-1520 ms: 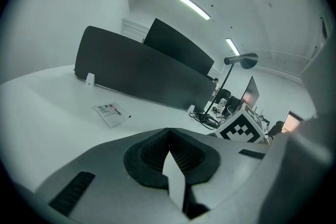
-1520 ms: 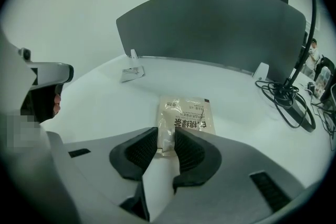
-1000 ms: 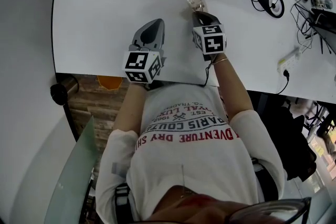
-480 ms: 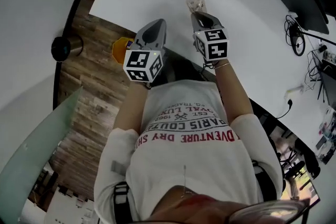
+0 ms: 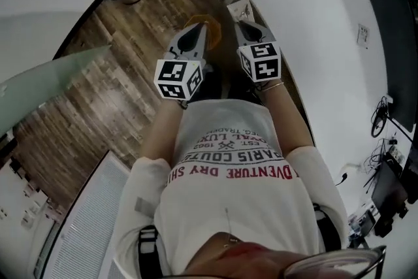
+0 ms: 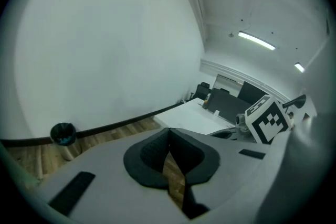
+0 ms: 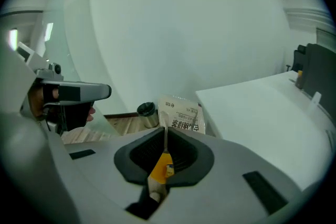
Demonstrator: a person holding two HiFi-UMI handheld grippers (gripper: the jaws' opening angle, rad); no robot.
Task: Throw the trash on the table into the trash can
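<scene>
Pinching 1 edge of a thin, light, likely slippery sachet [image 7: 182,115], our right gripper [image 7: 165,139] clamps it mid-frame; our left gripper [image 6: 169,150] sits closed, empty.

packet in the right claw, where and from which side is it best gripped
Near its orange end, edge-on, as the right claw does now. The packet is thin and flat, so the claw closes across its two faces, and the printed part sticks out ahead.
</scene>
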